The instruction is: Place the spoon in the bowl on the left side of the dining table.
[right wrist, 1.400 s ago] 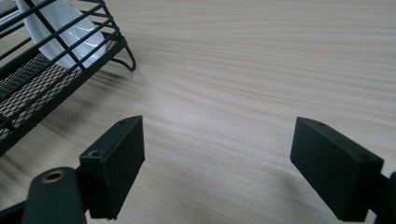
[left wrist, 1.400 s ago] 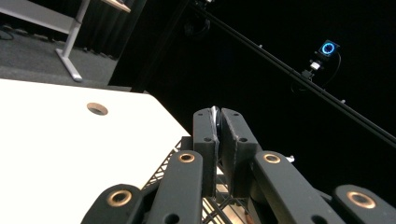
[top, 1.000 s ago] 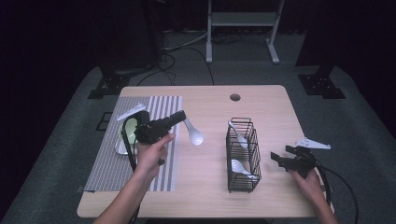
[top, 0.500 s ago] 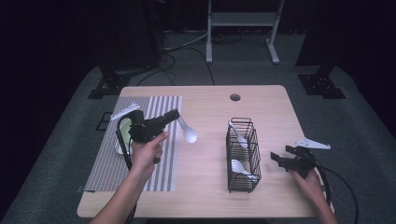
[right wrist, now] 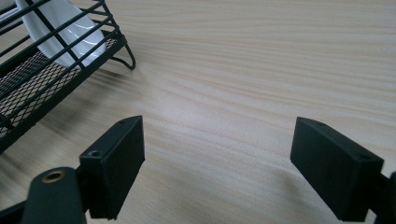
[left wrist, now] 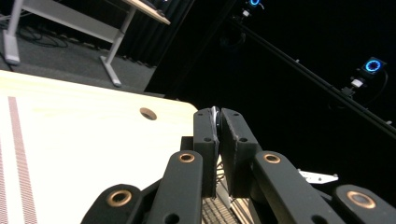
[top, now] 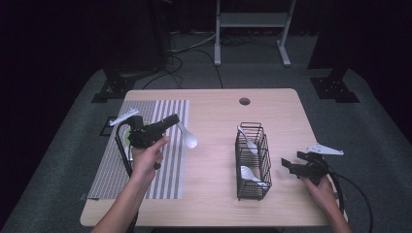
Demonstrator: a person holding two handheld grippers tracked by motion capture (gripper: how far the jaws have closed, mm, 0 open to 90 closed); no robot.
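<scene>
My left gripper hangs over the right edge of the striped mat, shut on the handle of a white spoon whose bowl hangs down to the right. Its jaws press together in the left gripper view, with the spoon's thin edge between them. A black wire basket stands right of centre and holds two white spoons, one upright and one low. My right gripper rests on the table right of the basket, open, with nothing between its pads.
The wooden table has a round hole near its far edge. A pale green object lies on the mat under the left hand. In the right gripper view, the basket's corner and a spoon bowl sit upper left.
My left hand has carried the spoon leftward, from over the bare wood toward the striped mat. The right gripper has stayed put.
</scene>
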